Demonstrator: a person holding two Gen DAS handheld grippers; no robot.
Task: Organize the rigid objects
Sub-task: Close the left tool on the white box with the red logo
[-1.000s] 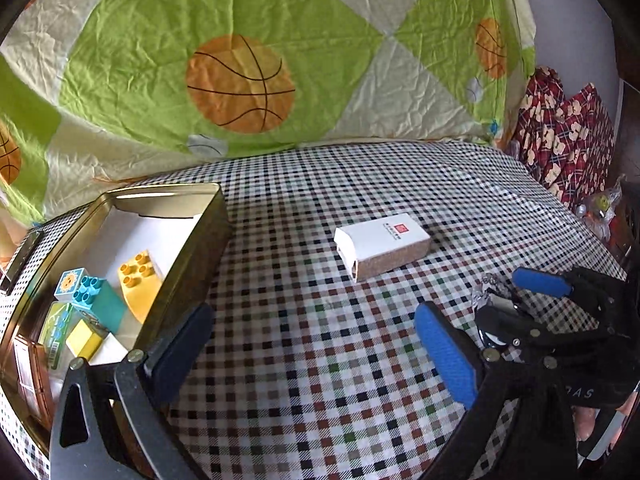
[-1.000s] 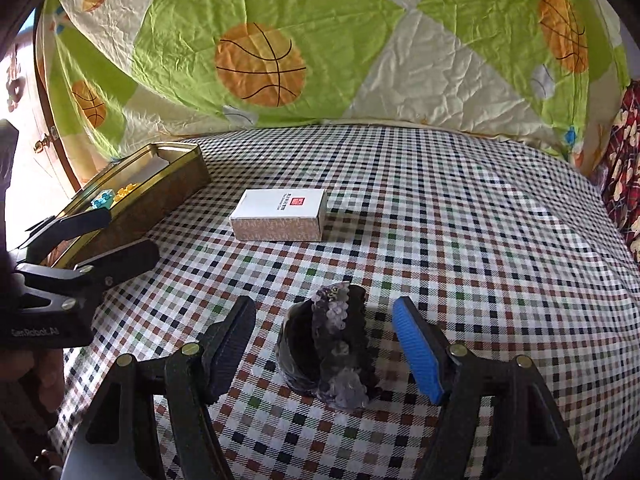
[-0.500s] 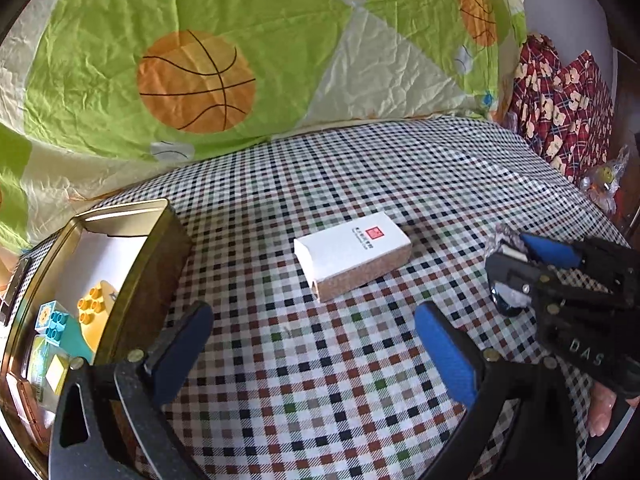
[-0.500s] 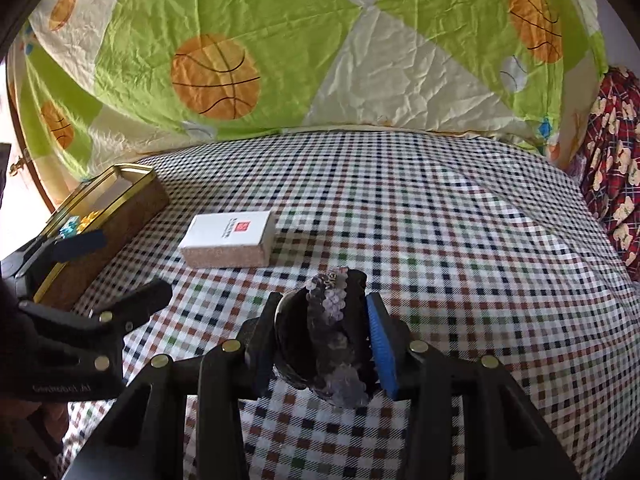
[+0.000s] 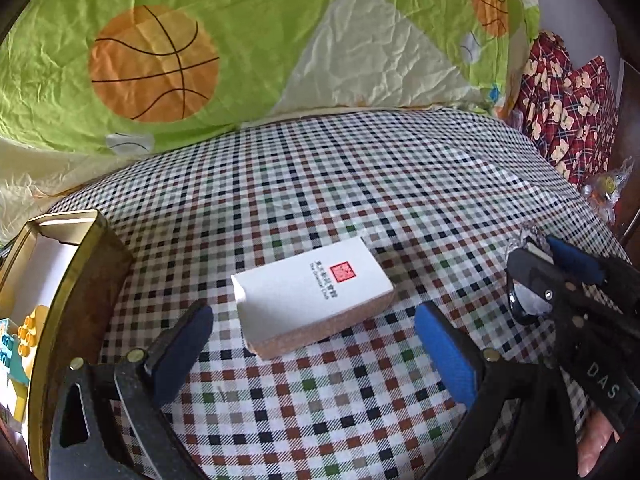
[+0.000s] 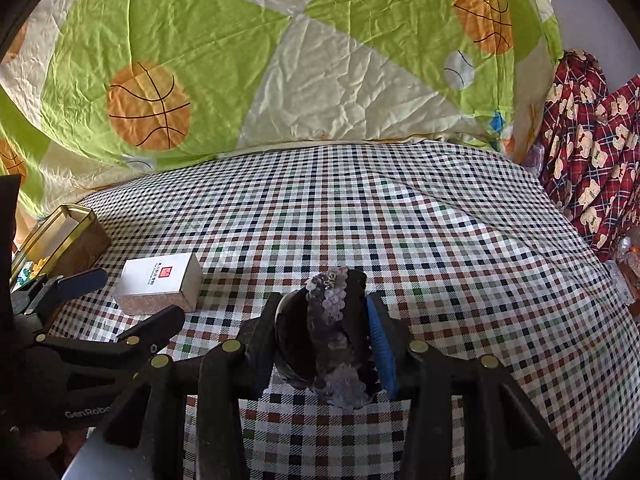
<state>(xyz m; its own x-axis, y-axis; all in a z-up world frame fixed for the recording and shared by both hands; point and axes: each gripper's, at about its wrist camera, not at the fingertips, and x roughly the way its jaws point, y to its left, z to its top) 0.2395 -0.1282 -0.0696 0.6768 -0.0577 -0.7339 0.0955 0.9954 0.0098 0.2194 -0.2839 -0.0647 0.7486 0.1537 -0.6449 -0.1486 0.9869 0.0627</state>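
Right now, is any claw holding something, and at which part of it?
The right claw holds the dark sequined hair clip, pinched across its two sides. The left claw is open around the white box, holding nothing.

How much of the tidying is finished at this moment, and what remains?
Done: toy blocks already lie in the gold tin. In hand: the right gripper is shut on the sequined black object. Left: the white box lies on the checkered cloth, in front of the open left gripper.
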